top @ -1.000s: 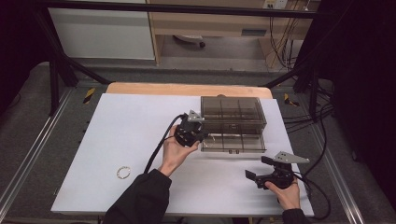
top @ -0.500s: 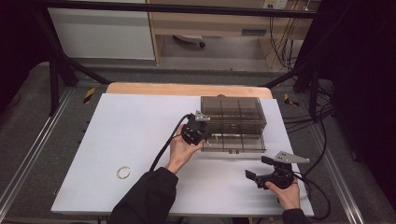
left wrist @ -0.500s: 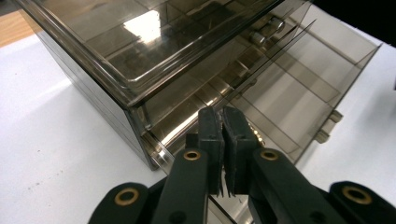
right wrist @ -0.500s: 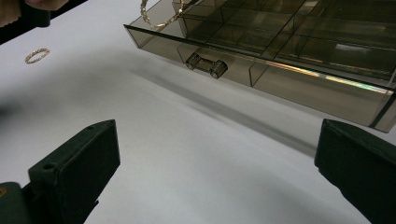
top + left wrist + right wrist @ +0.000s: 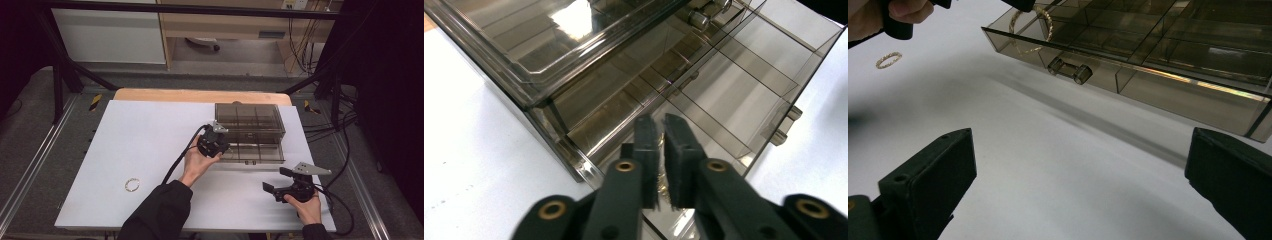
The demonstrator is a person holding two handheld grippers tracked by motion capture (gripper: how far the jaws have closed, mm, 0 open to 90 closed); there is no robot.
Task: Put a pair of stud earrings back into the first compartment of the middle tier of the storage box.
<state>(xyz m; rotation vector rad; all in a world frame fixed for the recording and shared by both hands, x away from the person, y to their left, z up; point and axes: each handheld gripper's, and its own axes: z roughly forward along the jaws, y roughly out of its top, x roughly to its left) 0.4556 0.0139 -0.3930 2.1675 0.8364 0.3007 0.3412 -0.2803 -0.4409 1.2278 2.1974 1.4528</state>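
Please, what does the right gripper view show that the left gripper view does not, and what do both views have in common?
Right gripper view: the open right claw, a second gold bracelet lying apart on the table, and the whole loop of the held bracelet hanging above the open drawer.
Left gripper view: a close look along the left claw, whose jaws have just been opening slightly with gold links between them, and the box's clear top.
Both: the smoky drawer with its dividers, and the white table.
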